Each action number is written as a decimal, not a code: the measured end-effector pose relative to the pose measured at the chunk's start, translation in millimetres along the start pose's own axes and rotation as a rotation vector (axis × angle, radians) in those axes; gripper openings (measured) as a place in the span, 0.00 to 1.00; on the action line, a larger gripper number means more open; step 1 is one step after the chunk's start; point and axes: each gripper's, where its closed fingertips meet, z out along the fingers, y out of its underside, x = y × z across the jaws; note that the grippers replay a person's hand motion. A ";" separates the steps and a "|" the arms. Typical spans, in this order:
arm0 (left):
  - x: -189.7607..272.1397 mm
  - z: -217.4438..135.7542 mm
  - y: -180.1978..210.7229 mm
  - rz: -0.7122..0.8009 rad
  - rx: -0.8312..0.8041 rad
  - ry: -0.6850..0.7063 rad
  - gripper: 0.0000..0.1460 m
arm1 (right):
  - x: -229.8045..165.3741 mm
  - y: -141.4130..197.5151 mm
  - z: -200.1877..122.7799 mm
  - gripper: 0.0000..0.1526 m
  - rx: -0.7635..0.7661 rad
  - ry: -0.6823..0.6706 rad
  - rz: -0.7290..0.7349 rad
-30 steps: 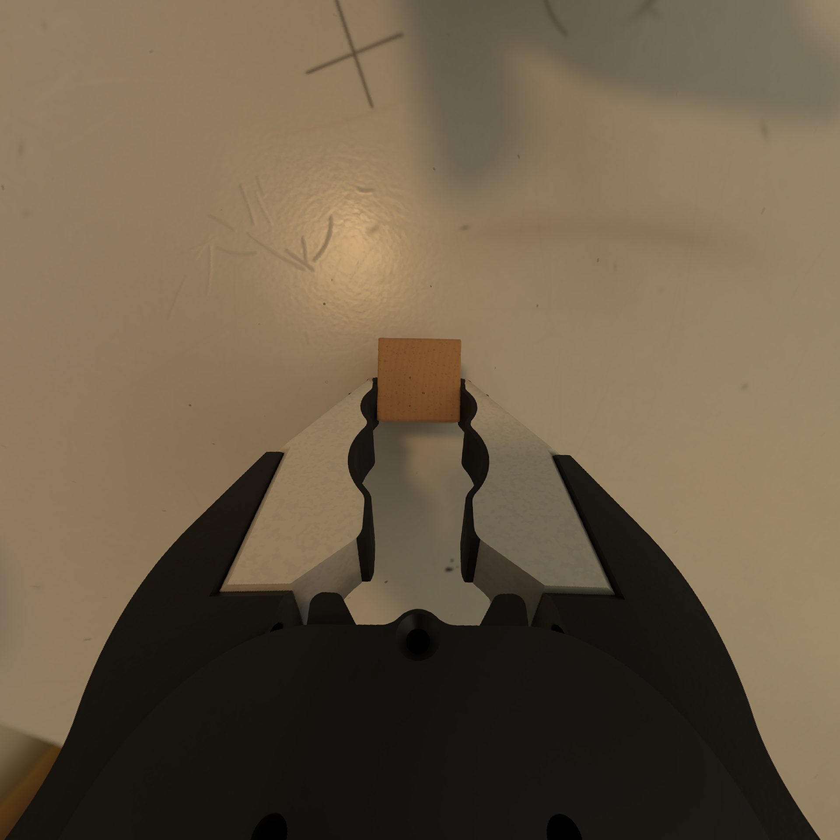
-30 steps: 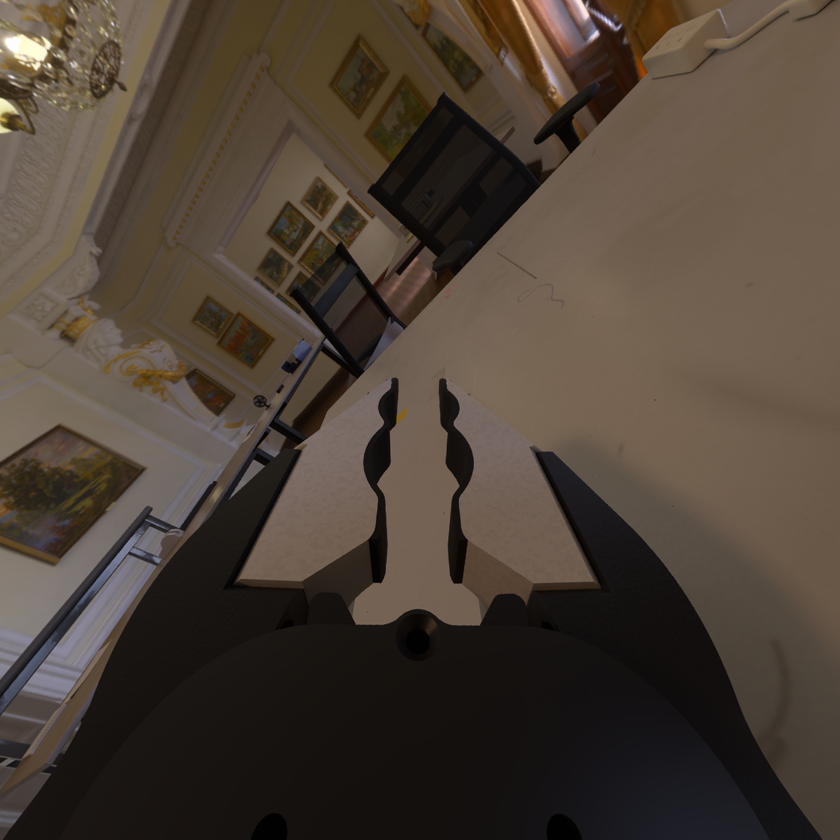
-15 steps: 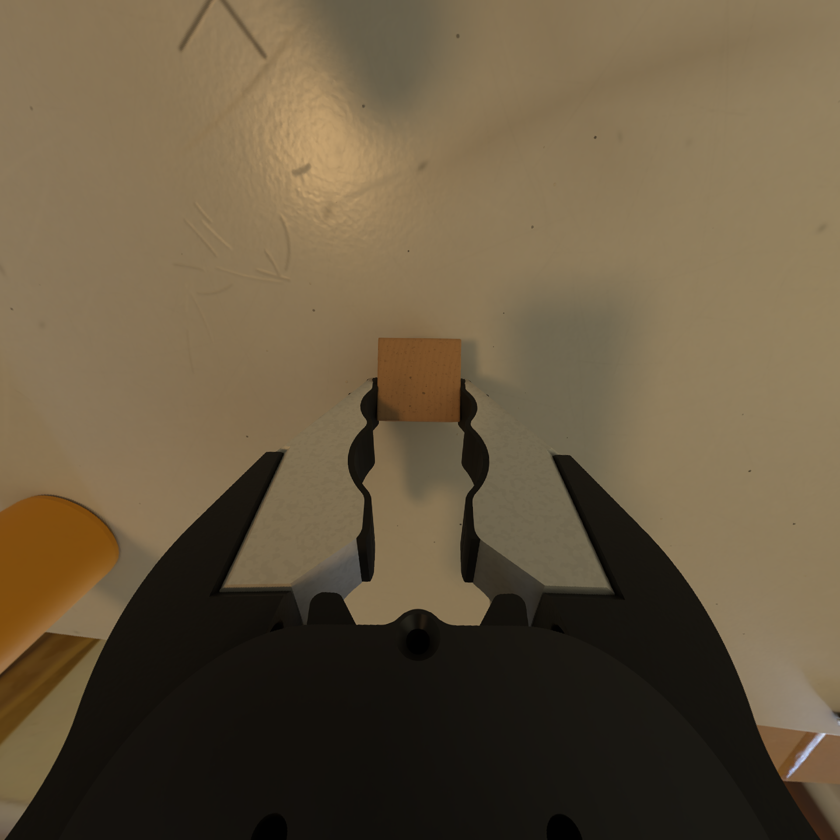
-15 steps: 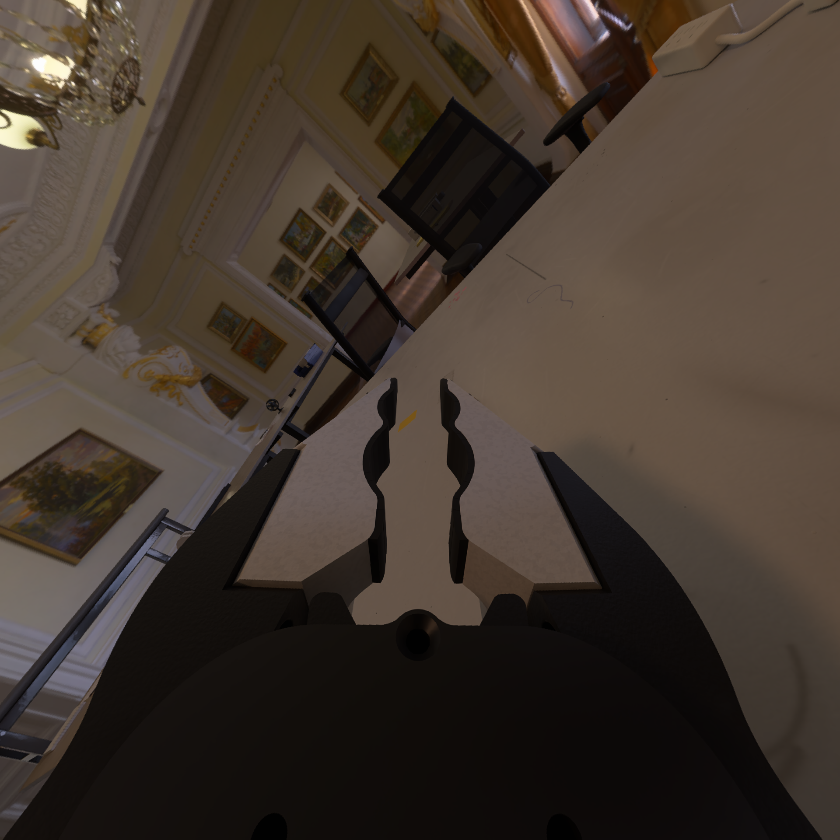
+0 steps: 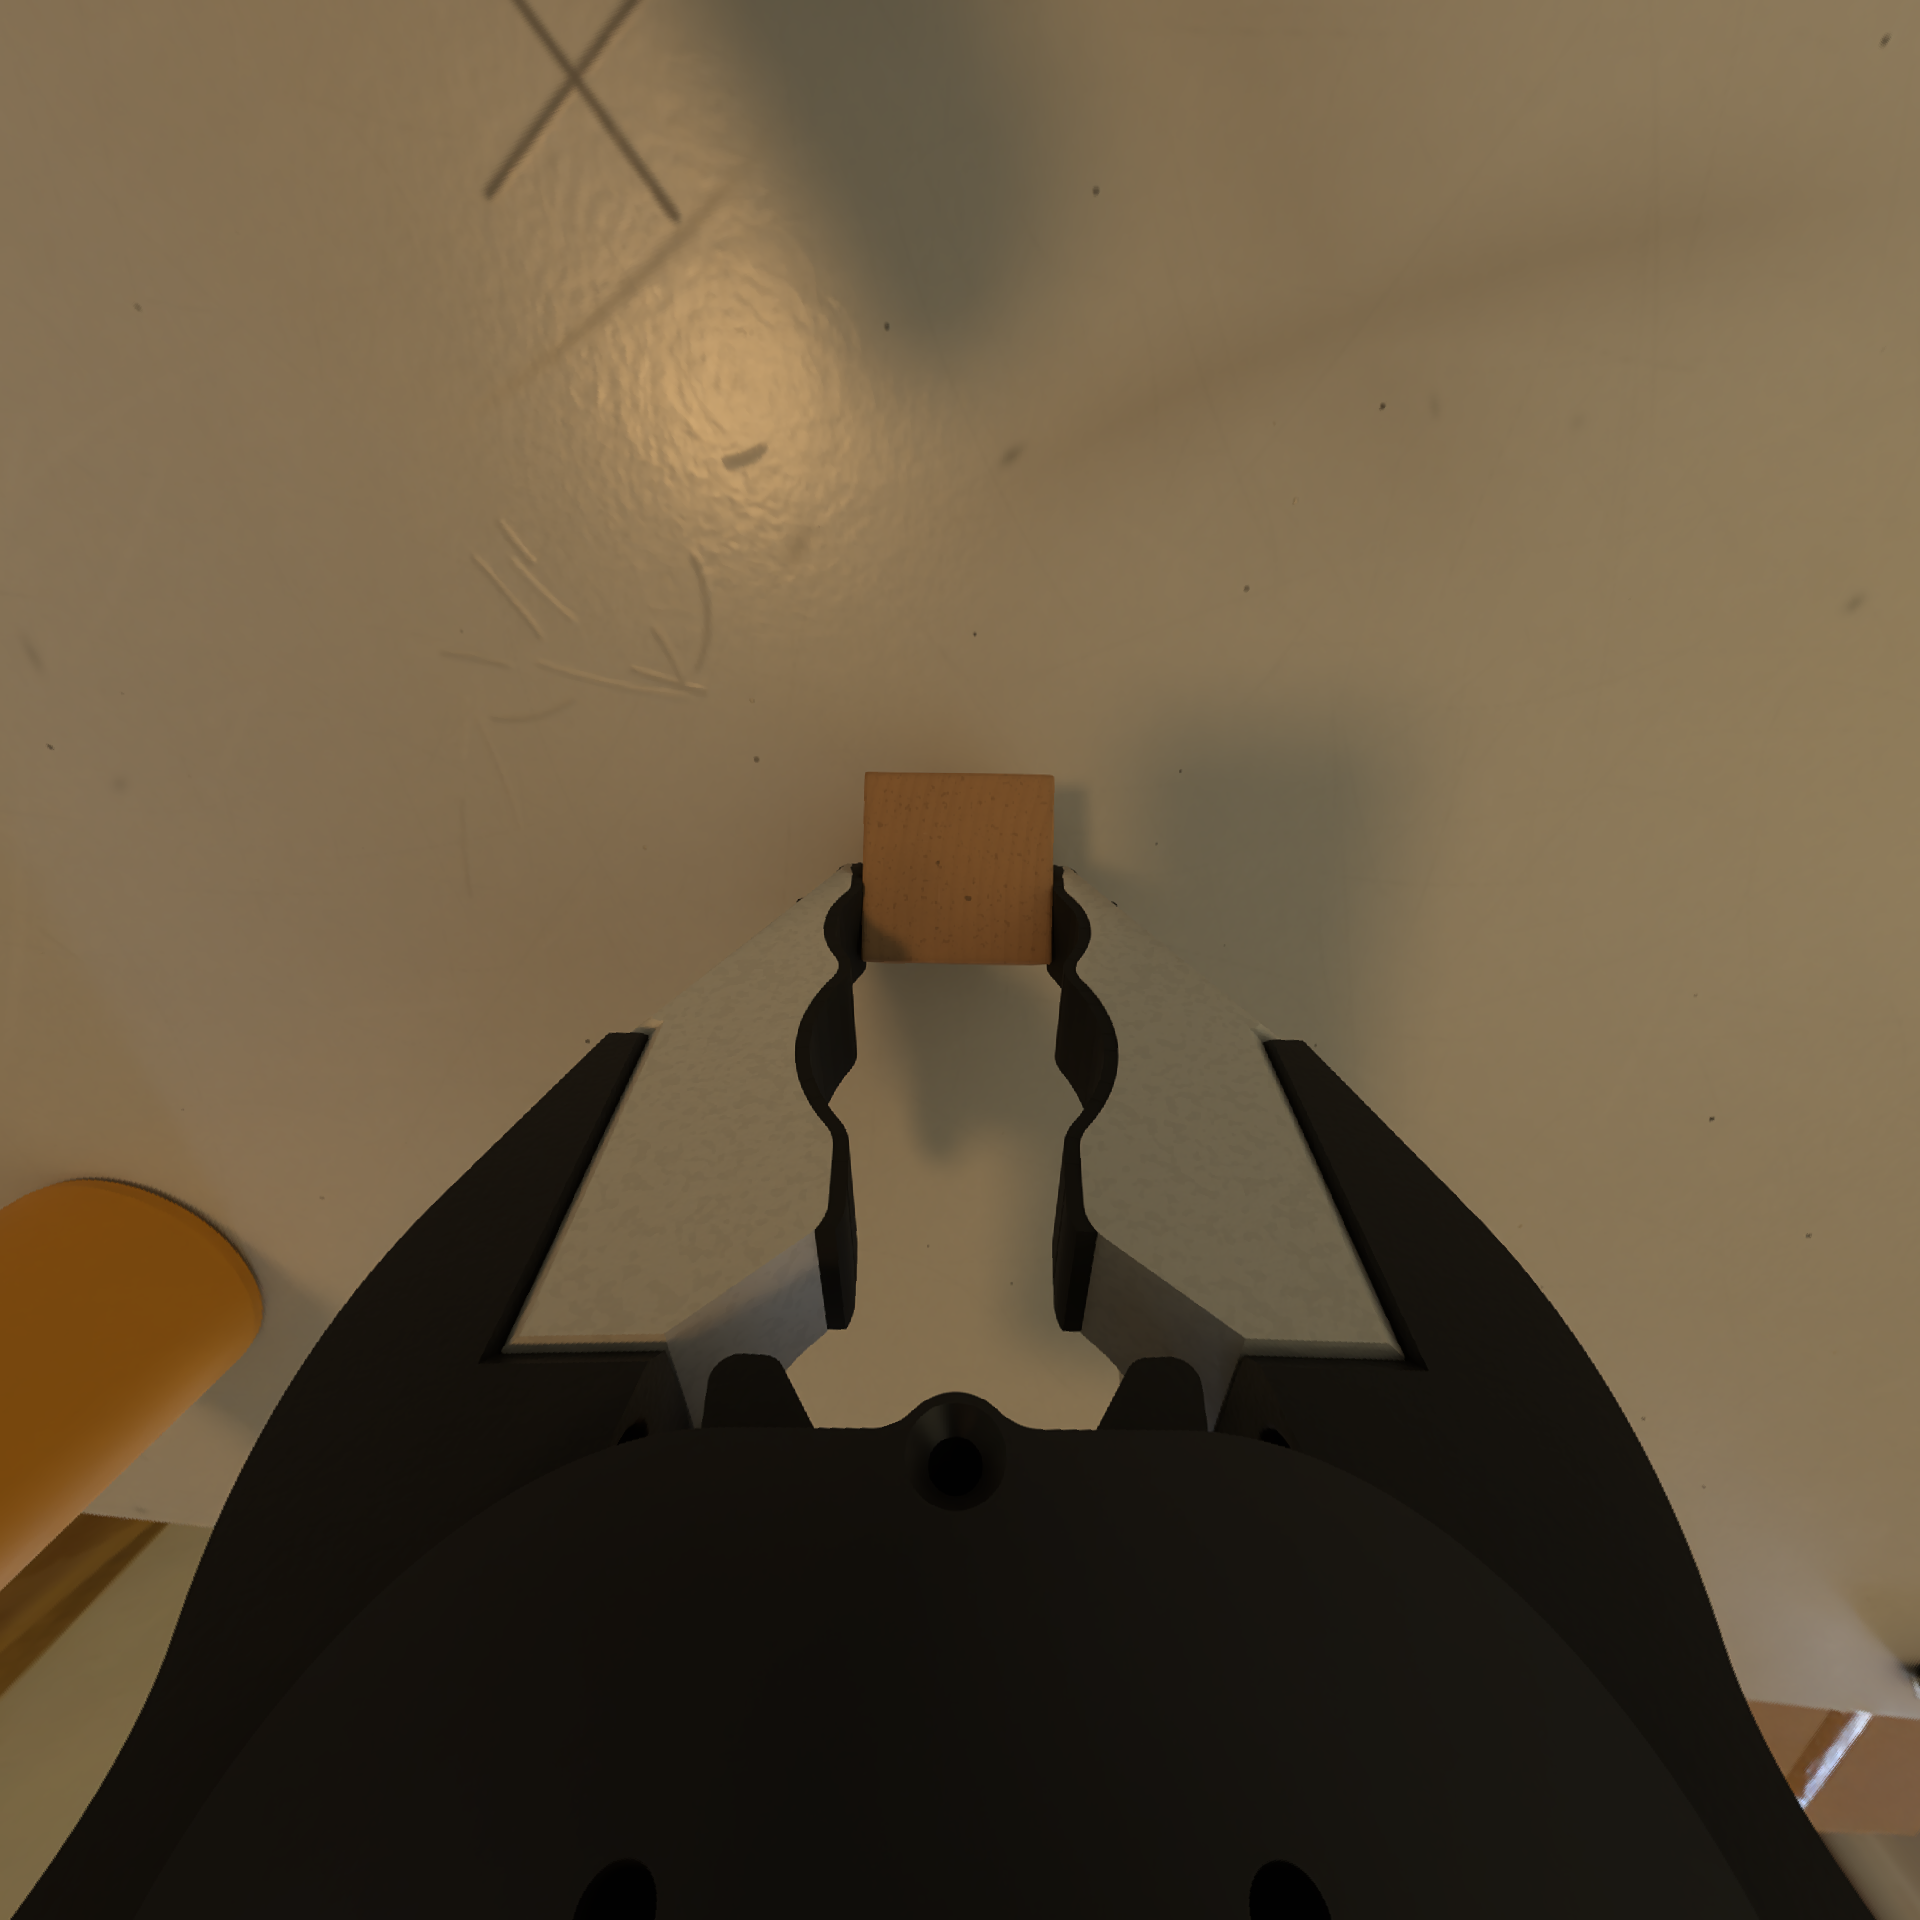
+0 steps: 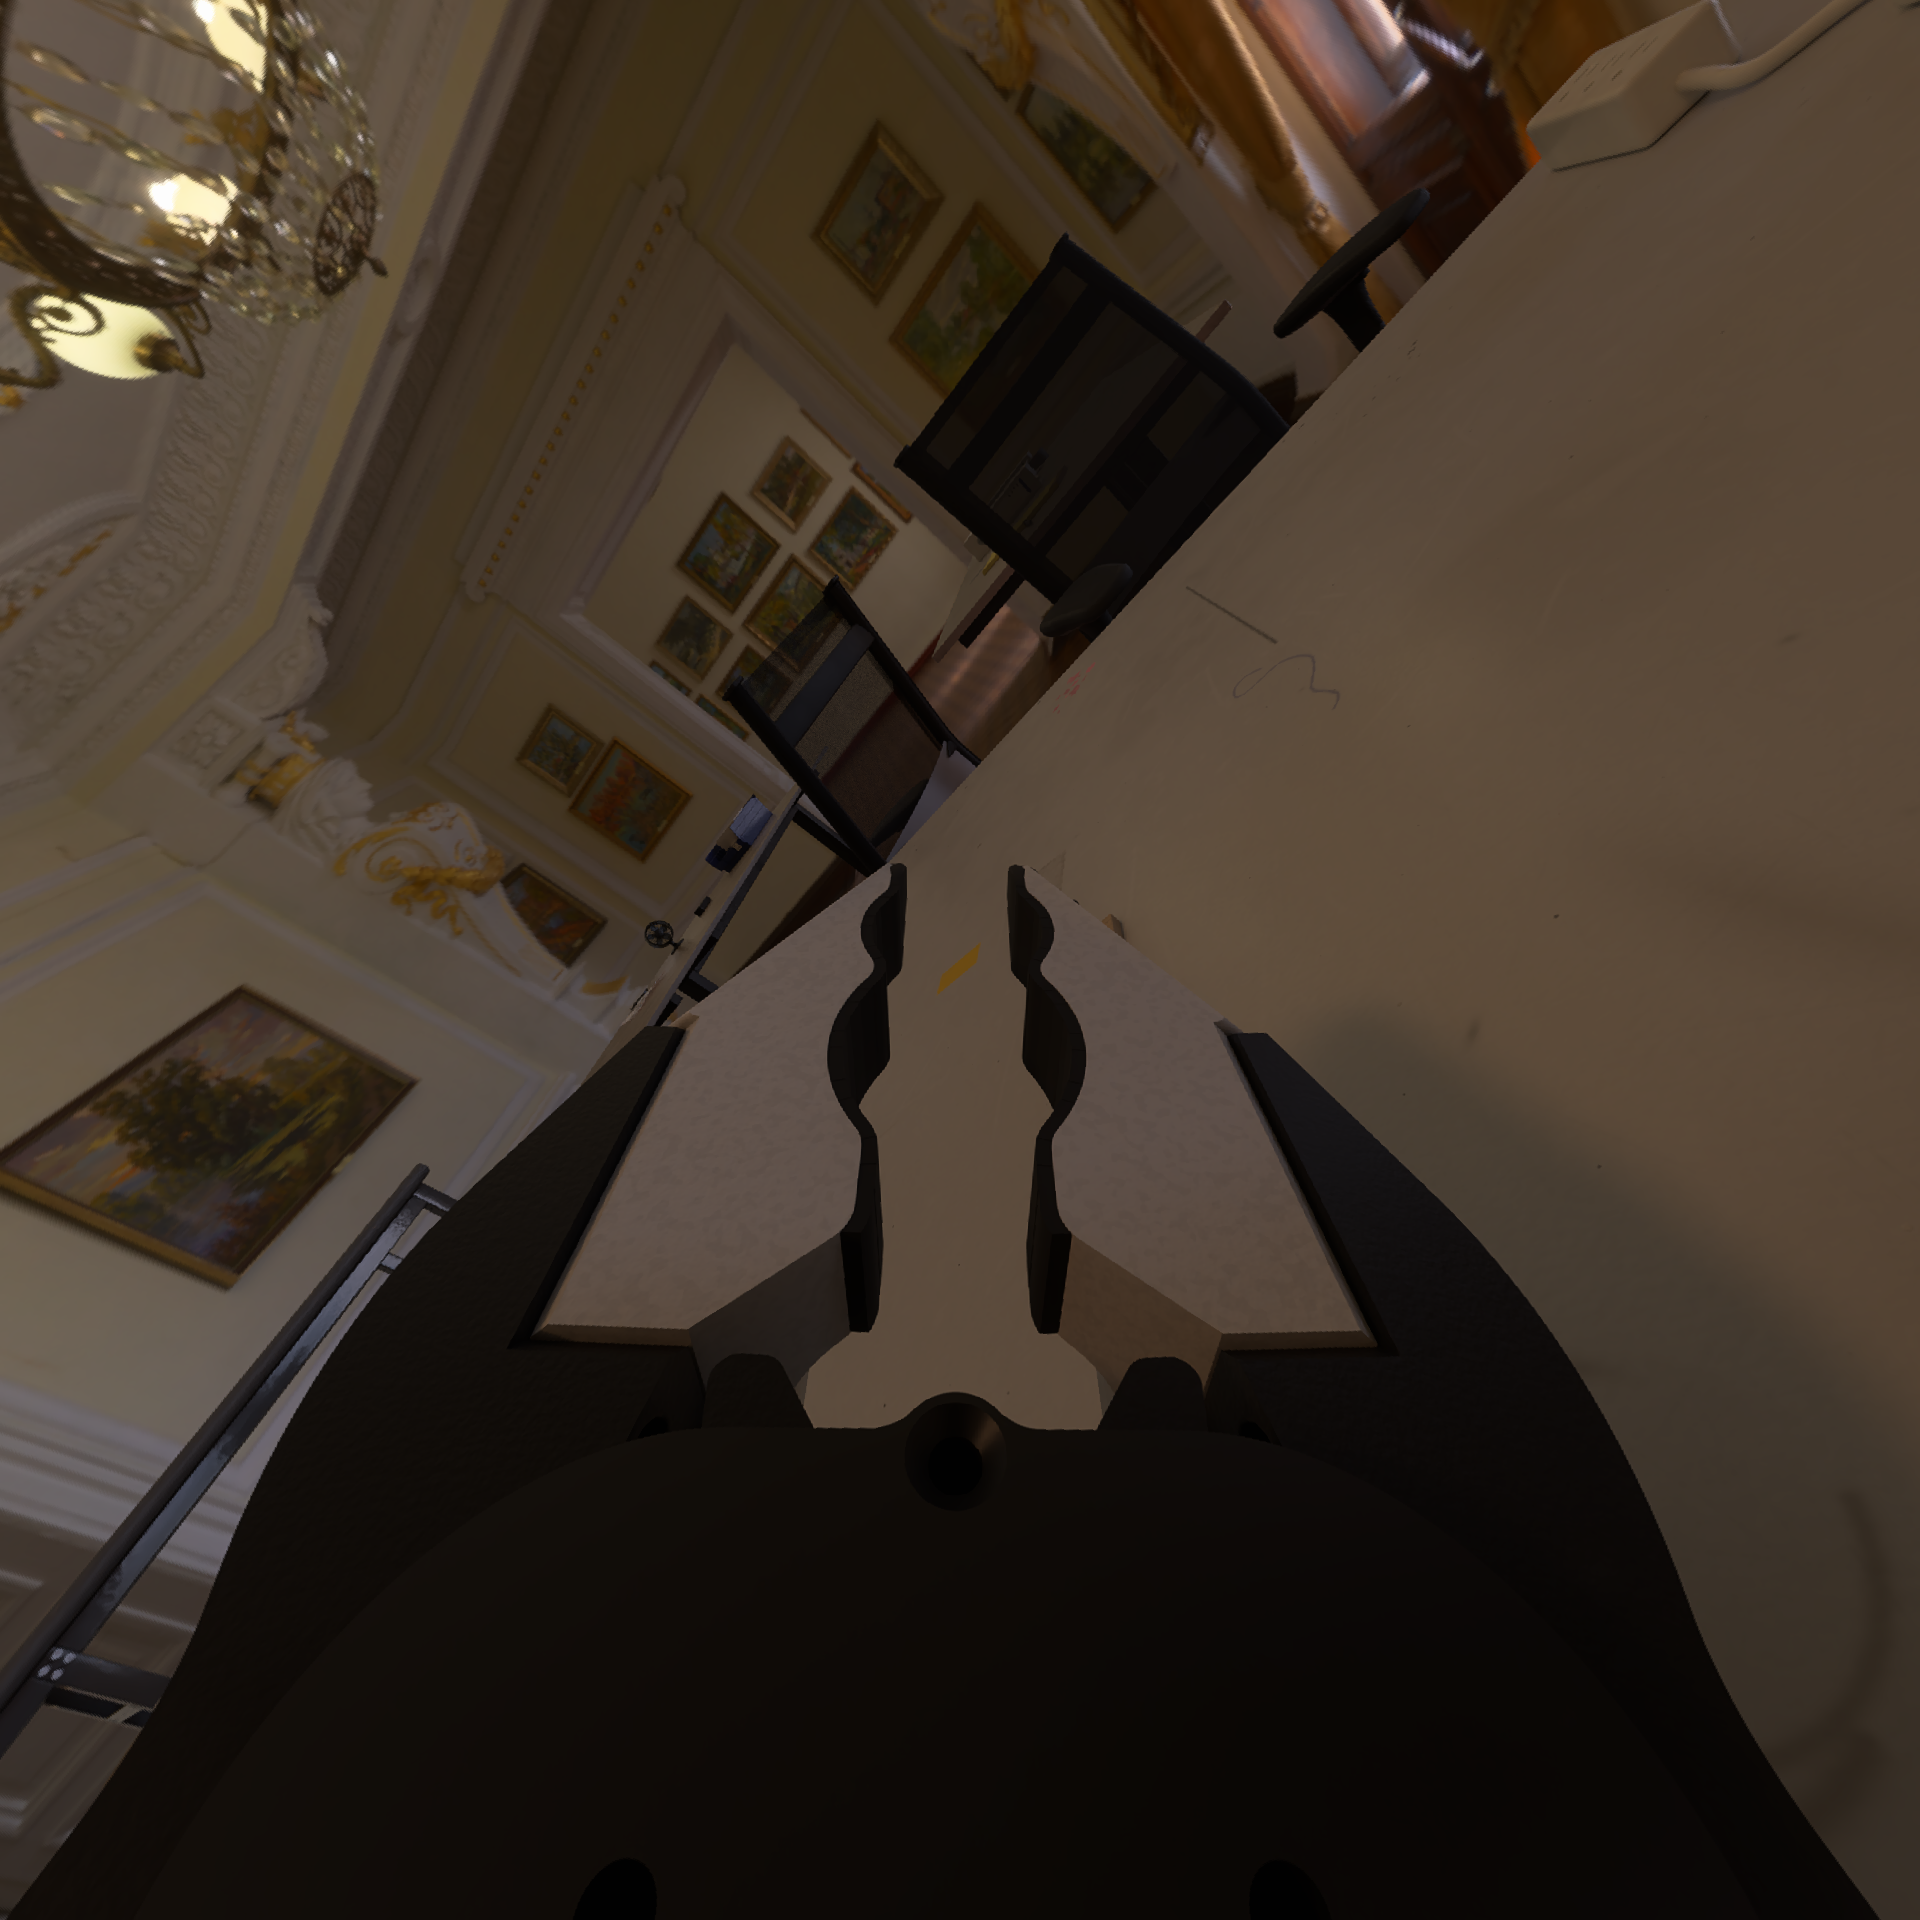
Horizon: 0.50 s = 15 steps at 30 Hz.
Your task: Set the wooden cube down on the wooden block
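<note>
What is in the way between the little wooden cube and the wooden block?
Cannot tell: no wooden block shows in either view. The left hand-held gripper holds the small light-brown wooden cube above bare cream tabletop; nothing lies beneath it.

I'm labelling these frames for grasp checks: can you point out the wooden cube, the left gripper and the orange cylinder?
wooden cube [image 5: 958,869]: left wrist view, middle of its visible face.
left gripper [image 5: 958,914]: left wrist view, midway between the fingertips, jaws clamped on the cube.
orange cylinder [image 5: 99,1340]: left wrist view, its rounded side at the left edge.
</note>
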 end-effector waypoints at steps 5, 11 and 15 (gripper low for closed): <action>1.0 0.3 3.2 -0.010 0.000 0.010 0.23 | 0.1 -0.2 -0.3 0.13 0.002 0.001 0.001; 0.8 0.3 3.8 -0.013 0.005 0.014 0.23 | 0.3 0.1 -0.1 0.13 -0.001 0.000 0.002; 0.9 0.3 3.5 -0.010 -0.006 0.013 0.23 | 0.2 0.2 -0.1 0.13 -0.001 0.000 0.003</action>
